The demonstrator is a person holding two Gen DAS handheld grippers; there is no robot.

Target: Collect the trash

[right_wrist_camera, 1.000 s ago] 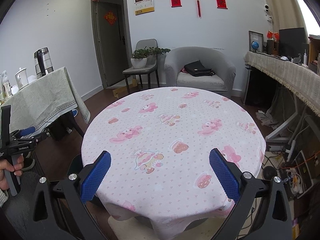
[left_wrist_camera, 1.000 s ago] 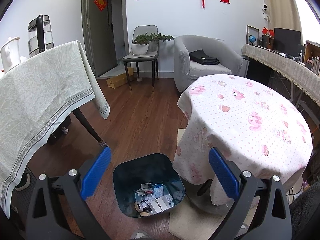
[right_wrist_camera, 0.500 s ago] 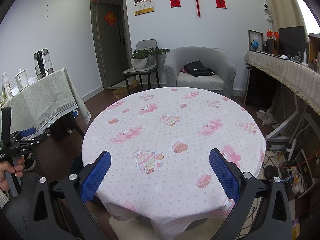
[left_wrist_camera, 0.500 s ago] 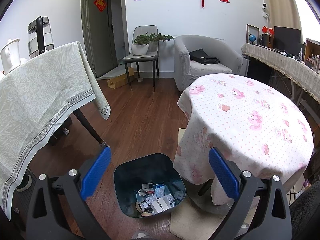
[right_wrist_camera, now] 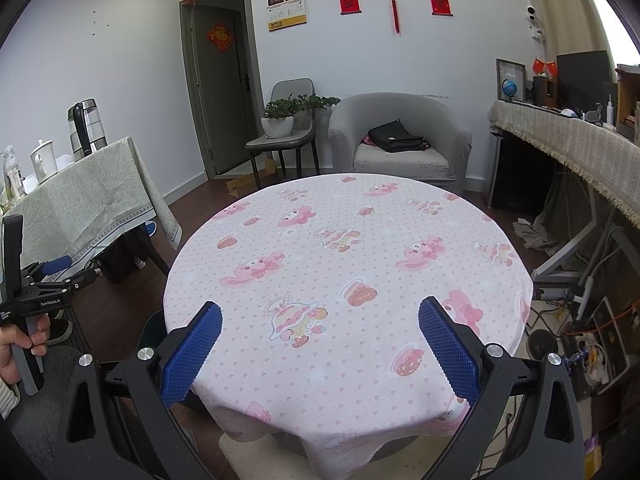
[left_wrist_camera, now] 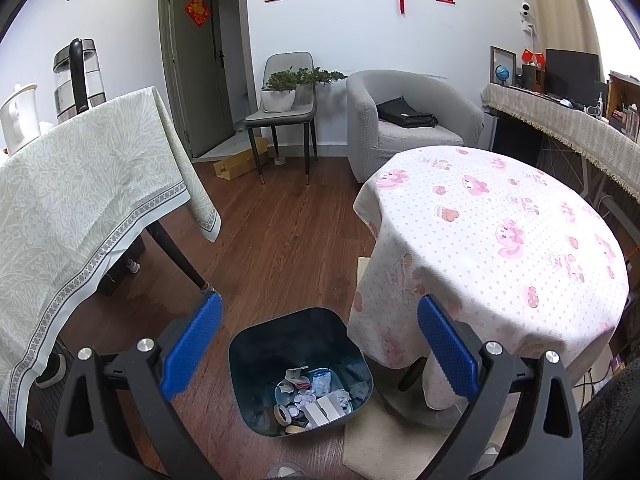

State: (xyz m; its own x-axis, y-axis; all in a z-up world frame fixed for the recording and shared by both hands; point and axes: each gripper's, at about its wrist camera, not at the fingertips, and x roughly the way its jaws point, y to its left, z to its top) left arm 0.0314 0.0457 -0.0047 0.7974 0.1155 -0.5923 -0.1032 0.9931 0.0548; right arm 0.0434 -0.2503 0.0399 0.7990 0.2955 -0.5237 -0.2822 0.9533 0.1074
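A dark bin (left_wrist_camera: pixel 256 344) stands on the wood floor beside the round table (left_wrist_camera: pixel 500 240). It holds several pieces of trash (left_wrist_camera: pixel 316 398): crumpled paper, small boxes, a tape roll. My left gripper (left_wrist_camera: pixel 319 344) is open and empty, held above the bin. My right gripper (right_wrist_camera: pixel 320 344) is open and empty, held over the near edge of the round table's pink cartoon cloth (right_wrist_camera: pixel 344 264). No trash shows on that cloth. The left gripper also shows in the right wrist view (right_wrist_camera: pixel 60 272), held by a hand at the far left.
A table with a pale green cloth (left_wrist_camera: pixel 80 184) stands at the left with a kettle (left_wrist_camera: pixel 78 74) and a white jug (left_wrist_camera: pixel 18 116). A chair with a potted plant (left_wrist_camera: pixel 282 92), a grey armchair (left_wrist_camera: pixel 412 120) and a long sideboard (left_wrist_camera: pixel 560 120) stand behind.
The left gripper has drifted very slightly; the bin sits a touch lower in its view. Both grippers stay open and empty.
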